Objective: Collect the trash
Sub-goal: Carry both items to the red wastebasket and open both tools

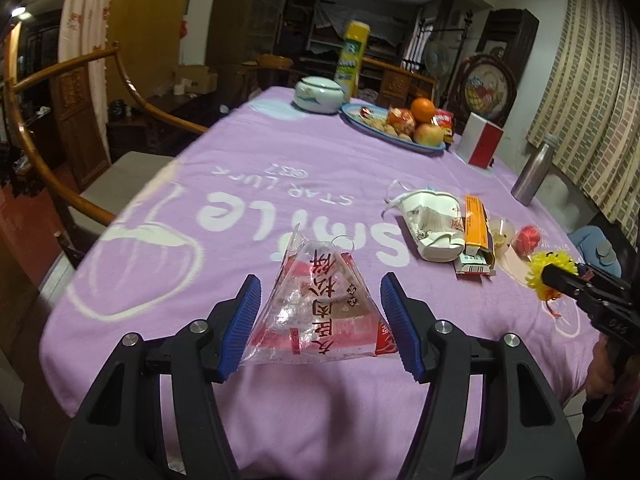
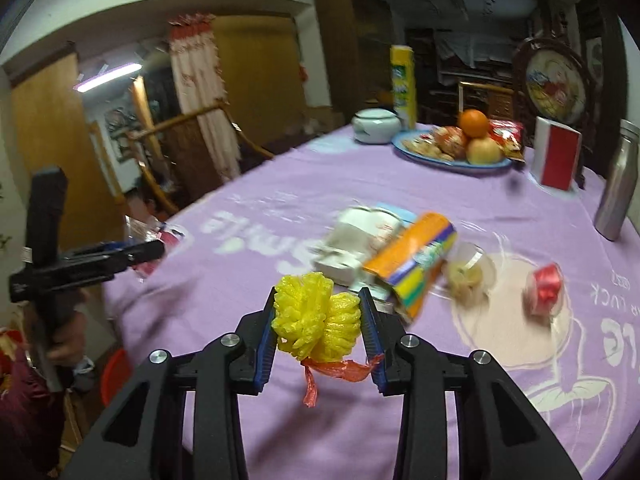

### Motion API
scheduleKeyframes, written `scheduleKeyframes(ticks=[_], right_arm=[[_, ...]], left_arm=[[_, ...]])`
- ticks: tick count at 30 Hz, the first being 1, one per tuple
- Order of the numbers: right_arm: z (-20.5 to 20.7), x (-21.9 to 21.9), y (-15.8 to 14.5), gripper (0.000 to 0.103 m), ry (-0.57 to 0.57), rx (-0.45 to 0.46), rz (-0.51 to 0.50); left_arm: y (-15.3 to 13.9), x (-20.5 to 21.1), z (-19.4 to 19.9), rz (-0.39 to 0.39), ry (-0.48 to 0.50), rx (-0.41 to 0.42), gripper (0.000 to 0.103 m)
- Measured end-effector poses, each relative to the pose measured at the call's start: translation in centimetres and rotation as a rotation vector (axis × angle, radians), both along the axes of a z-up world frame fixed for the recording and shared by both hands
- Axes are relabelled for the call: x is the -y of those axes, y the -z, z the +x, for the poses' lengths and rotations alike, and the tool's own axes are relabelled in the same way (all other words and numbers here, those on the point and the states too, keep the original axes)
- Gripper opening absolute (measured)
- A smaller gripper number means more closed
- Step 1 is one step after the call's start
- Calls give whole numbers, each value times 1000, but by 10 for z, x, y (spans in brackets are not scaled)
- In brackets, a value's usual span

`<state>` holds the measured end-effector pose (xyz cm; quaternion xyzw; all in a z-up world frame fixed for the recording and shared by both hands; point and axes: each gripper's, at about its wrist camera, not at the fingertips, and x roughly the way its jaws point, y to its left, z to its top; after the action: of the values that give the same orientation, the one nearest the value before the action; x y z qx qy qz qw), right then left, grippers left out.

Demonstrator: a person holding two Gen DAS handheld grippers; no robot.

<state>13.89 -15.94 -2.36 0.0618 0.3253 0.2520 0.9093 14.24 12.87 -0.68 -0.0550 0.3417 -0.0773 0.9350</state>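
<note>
The table is covered with a purple cloth (image 1: 280,152), and many things lie on it. At the far end stand a white lidded jar (image 1: 319,94), a tall yellow can (image 1: 352,58), a blue plate (image 1: 362,122) with an orange, an apple and snacks, and a red and white box (image 1: 480,144). A steel bottle (image 1: 534,170) stands near the right edge. In the middle lie more pieces of trash close together: a crushed white paper cup (image 1: 430,220), an orange carton (image 1: 476,220) just beside it, a small clear plastic cup (image 2: 470,270) and a red ribbon ball (image 2: 544,290).

The left gripper (image 1: 320,320) is closed on a clear plastic wrapper (image 1: 320,304) with red Chinese characters. Both blue pads press its sides, and the wrapper stands up between them above the cloth.

The right gripper (image 2: 320,320) has hold of a yellow foam net (image 2: 316,316) with a red plastic strip hanging below. The pads touch it on both sides, and it is off the table, near the carton.

On the cloth I can read "Smile" and "STAR LUCK" in white letters. The characters on the wrapper I cannot read surely.
</note>
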Motion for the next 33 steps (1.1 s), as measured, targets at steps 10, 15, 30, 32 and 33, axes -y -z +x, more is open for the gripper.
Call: scheduleKeyframes(ticks=[10,15,30,32,33], right_arm=[[-26,-38,-19,38,-119,15,37],[-34,-75,-27,38,-211,4,34],[-65,-243,-14,39,-563,-118,-74],[-69,-269,-11,39,-613,-131,-89],[-71,-281,-10,39,-636,-135,-95]], left_arm=[[10,-68,-75,54,-162,-56,62],[43,-119,-112,52,-267,-159,72],[84,-208,-148,102,-534,-187,96],[88,-216,-152,106,-553,-185,96],[88,-219,-153,103,-558,-187,96]])
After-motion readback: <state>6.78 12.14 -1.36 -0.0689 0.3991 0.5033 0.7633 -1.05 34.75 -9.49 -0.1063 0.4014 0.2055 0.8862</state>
